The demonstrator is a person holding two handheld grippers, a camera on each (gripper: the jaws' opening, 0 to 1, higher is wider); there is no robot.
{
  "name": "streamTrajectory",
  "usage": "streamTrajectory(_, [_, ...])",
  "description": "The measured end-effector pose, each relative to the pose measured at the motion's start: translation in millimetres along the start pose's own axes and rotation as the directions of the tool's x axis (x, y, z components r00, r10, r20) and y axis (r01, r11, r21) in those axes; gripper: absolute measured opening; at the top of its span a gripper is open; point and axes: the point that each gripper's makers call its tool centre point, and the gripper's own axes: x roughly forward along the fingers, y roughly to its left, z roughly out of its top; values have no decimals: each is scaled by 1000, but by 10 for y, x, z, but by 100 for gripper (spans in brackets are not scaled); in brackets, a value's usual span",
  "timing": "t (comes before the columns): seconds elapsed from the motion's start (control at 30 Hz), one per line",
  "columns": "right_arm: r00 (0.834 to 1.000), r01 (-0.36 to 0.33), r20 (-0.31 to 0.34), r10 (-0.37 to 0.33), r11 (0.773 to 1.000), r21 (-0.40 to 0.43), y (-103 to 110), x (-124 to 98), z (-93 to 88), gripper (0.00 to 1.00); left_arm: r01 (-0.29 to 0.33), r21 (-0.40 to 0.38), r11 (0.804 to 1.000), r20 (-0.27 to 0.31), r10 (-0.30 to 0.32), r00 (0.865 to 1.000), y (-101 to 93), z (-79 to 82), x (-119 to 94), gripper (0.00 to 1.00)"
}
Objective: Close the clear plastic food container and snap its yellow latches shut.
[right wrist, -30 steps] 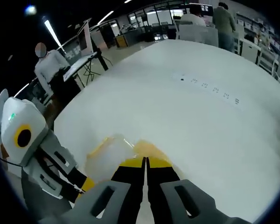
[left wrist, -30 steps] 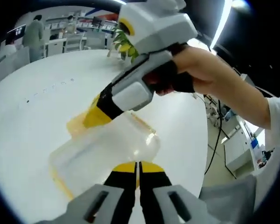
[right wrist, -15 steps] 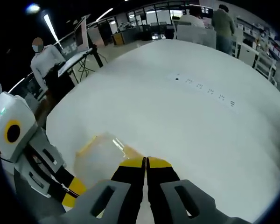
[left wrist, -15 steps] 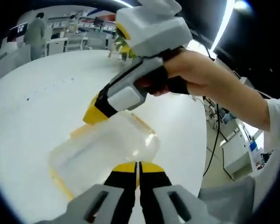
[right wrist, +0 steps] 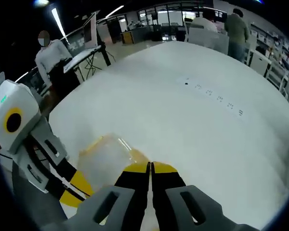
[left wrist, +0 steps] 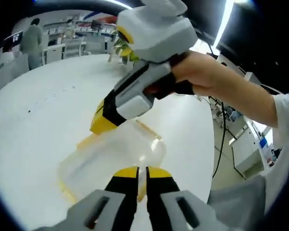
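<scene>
1. The clear plastic food container [left wrist: 113, 156] lies on the white round table [left wrist: 33, 120], its lid down, with yellow latches [left wrist: 147, 131] along its edges; in the right gripper view the container [right wrist: 103, 161] sits just past that gripper's tips.
2. The left gripper [left wrist: 141, 174] has its jaws nearly together, a thin gap between them and nothing held; its tips rest at the container's near edge.
3. The right gripper [right wrist: 150, 168] has its jaws pressed together on nothing. In the left gripper view it comes in from above, its yellow tips [left wrist: 102, 123] touching or hovering just over the far edge.
4. Risk: a narrow tip pushing a latch off-centre may slide off the slick plastic and leave it unsnapped.
5. Risk: the light container may skid or tip across the smooth table if one side is pressed while the other is not braced.
6. Which latches are already snapped I cannot tell, so one may be missed.
</scene>
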Motion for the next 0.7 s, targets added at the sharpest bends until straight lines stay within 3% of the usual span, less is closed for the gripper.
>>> streamTrajectory(0.1, [1000, -15, 2, 15, 1000, -20, -7, -30, 25, 0, -19, 95, 995, -21, 21, 1000, 52, 25, -29, 5])
streamTrajectory(0.17, [1000, -24, -3, 24, 999, -43, 21, -59, 25, 0, -28, 191, 981, -54, 39, 998, 73, 8, -36, 6])
streamTrajectory(0.3, [999, -46, -19, 45, 995, -87, 76, -100, 28, 4, 4, 279, 960, -106, 26, 994, 30, -36, -23, 15])
streamTrajectory(0.37, [998, -48, -33, 44, 990, -132, 94, -122, 23, 5, 13, 353, 936, -121, 31, 992, 28, -43, -8, 16])
streamTrajectory(0.53, [997, -52, -70, 39, 981, -186, 67, -115, 17, 10, 39, 329, 944, -99, -7, 995, -22, 0, 8, 23])
streamTrajectory(0.63, [994, -77, -96, 57, 973, -218, 102, -121, 4, 12, 44, 380, 924, -122, 3, 993, 8, -16, -16, 25])
streamTrajectory(0.7, [991, -95, -117, 69, 968, -231, 120, -118, -8, 16, 46, 386, 921, -125, 3, 992, 12, -17, -22, 30])
